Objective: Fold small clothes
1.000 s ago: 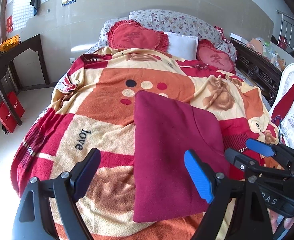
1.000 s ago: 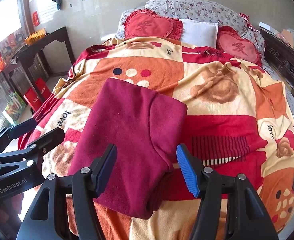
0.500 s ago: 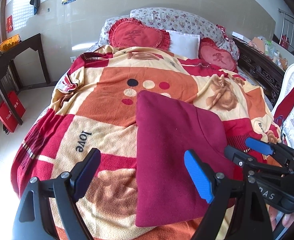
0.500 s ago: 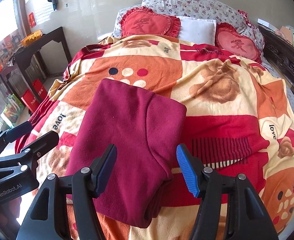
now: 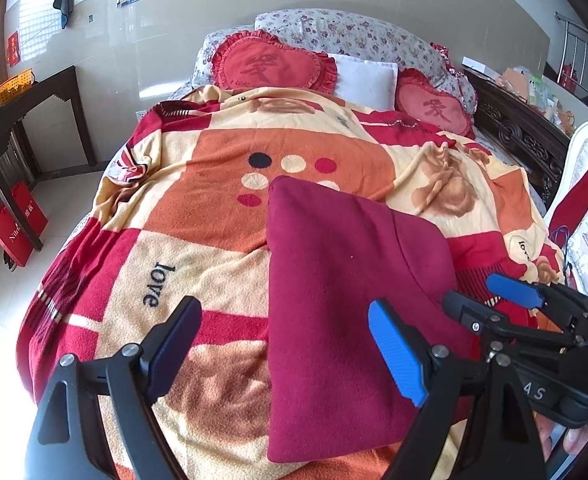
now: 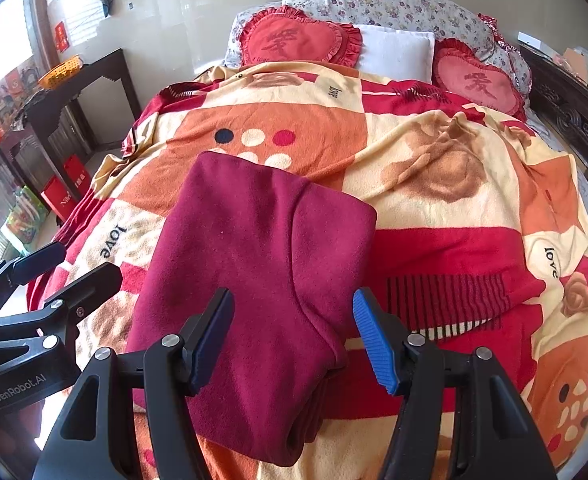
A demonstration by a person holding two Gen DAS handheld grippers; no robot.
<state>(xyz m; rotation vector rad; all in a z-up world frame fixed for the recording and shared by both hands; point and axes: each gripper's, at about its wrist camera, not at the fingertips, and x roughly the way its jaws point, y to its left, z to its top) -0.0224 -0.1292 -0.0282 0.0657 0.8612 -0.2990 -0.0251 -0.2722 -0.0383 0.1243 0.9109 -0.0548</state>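
A dark red garment lies folded into a long rectangle on the patterned bed blanket; it also shows in the right wrist view. My left gripper is open and empty, hovering above the garment's near left edge. My right gripper is open and empty, above the garment's near right corner. Each gripper shows in the other's view: the right gripper at the right, the left gripper at the left.
Two red heart cushions and a white pillow lie at the bed's head. A dark wooden table and red bags stand on the left. A carved wooden bed side and a chair with red cloth are on the right.
Both grippers have drawn back and up slightly from the garment; they stay open. The garment has not moved.
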